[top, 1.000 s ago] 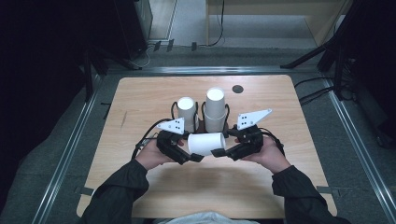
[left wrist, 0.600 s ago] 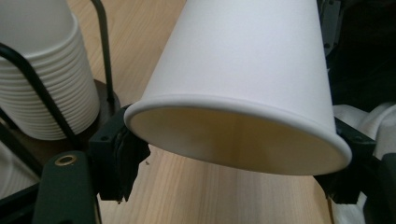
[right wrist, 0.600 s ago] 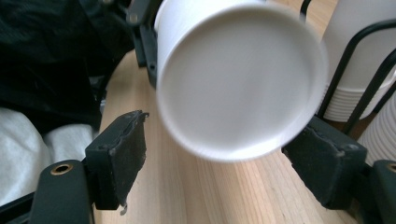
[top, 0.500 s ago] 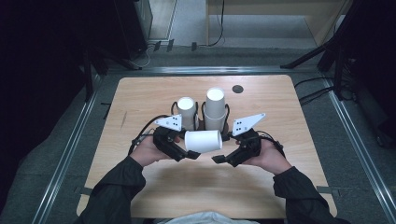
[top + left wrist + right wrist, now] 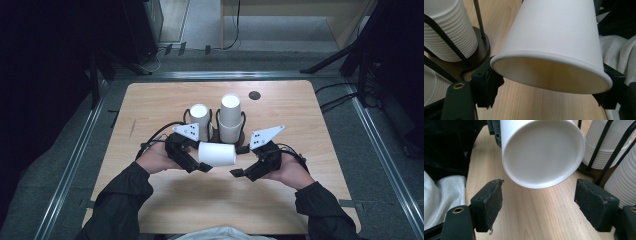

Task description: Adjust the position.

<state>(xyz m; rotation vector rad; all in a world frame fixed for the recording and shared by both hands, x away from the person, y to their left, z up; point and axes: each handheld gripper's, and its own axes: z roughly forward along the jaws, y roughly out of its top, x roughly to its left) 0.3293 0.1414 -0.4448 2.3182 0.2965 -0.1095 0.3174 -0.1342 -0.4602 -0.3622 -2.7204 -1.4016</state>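
Note:
A white paper cup [image 5: 218,154] lies on its side above the table, and my left gripper [image 5: 201,156] is shut on its rim end. In the left gripper view the cup [image 5: 554,42] has its open mouth towards the camera, with the left gripper [image 5: 548,90] clamping the rim from both sides. My right gripper [image 5: 239,161] stands open just right of the cup's base without touching it. In the right gripper view the cup's closed base [image 5: 544,152] faces me, beyond the right gripper [image 5: 541,202], whose jaws hold nothing.
Two stacks of white cups [image 5: 200,119] [image 5: 230,116] stand in a black wire holder [image 5: 215,133] mid-table, just behind the grippers. The stacks also show as ribbed rims [image 5: 449,32] [image 5: 609,147]. A small dark round spot [image 5: 254,95] lies on the wooden table [image 5: 150,107].
My right gripper has come off the cup's base end, opened and drawn back to the right. The left gripper keeps the cup and has shifted slightly left.

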